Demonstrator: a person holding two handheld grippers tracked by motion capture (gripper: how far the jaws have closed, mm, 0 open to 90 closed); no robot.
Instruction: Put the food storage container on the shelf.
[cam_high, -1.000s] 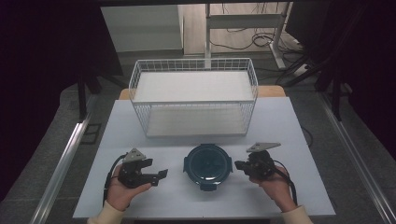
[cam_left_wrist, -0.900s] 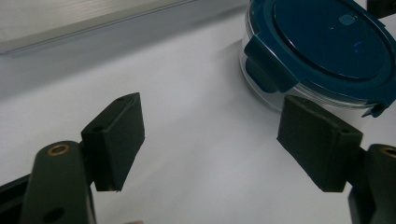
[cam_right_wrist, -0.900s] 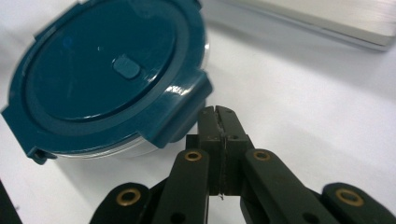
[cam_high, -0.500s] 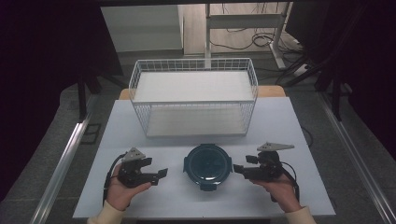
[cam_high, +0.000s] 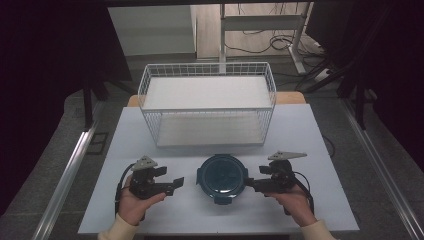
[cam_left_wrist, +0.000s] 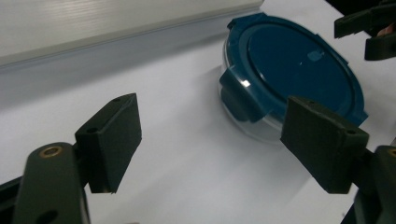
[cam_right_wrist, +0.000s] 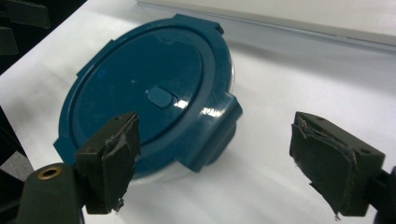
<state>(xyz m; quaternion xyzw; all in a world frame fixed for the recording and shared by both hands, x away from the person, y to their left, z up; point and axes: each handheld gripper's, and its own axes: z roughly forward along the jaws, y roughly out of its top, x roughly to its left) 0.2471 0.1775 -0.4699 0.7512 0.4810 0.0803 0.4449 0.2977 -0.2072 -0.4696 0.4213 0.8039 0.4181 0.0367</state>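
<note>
Since a second ago our right gripper (cam_high: 251, 183) has slid in from the right, and its tips now sit just beside the right latch of the round container (cam_high: 221, 177); our left gripper (cam_high: 176, 184) has barely shifted.

On the left, that left gripper rests low over the table (cam_high: 300, 135), jaws spread wide and empty, pointing right at the container's near-left latch tab but still apart from it. We judge it is parked there to steady that side once the other hand acts.

In the middle, the clear container with its dark teal lid stands on the near part of the table, between our two grippers, with all its latch tabs folded down.

On the right, the right gripper's jaws are also wide apart and hold nothing; in its own view they straddle the latch tab (cam_right_wrist: 210, 135), which suggests we are lining up to pinch or lift that tab.

Beyond, a white wire basket (cam_high: 208, 107) stands empty at the far side. The tabletop is plain white; around it are dark curtains, grey floor and cables near a desk frame.
</note>
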